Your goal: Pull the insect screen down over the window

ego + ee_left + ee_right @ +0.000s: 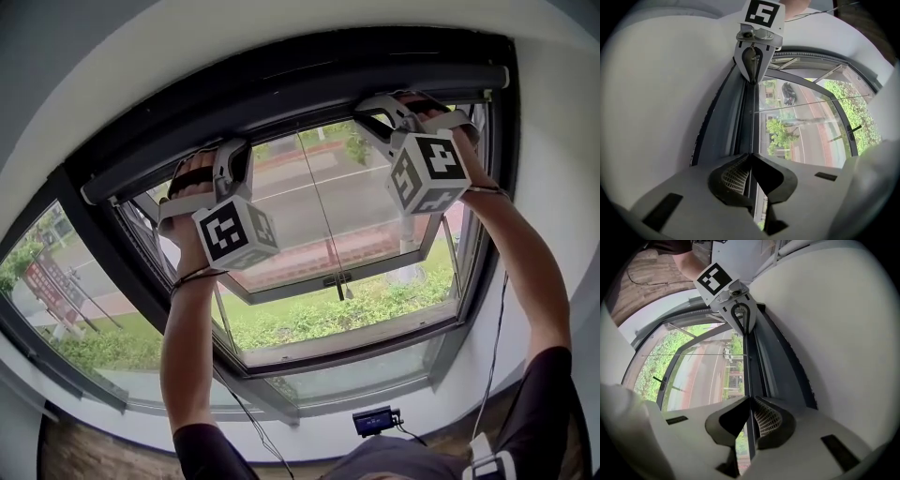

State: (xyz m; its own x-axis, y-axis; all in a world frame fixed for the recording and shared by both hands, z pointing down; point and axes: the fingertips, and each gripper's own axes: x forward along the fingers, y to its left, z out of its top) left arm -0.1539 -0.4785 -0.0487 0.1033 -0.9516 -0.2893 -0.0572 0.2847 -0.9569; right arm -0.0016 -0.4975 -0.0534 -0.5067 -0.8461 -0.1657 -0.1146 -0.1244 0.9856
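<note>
The insect screen is rolled up in a dark housing (281, 98) along the top of the window. Its thin dark pull bar (309, 120) runs just under the housing. In the head view my left gripper (234, 155) reaches up to the bar's left part and my right gripper (386, 111) to its right part. In the left gripper view the left gripper (750, 155) has its jaws pinched together on the bar's edge (751, 122). The right gripper (750, 398) is likewise pinched on the bar (749, 376). Each gripper view shows the other gripper further along the bar.
Below the bar the window sash (427, 246) stands tilted outward, with a dark handle (337, 279) on its lower rail. A small black device (373, 420) sits on the sill. A cable (492, 356) hangs beside my right arm. White wall (562, 169) surrounds the frame.
</note>
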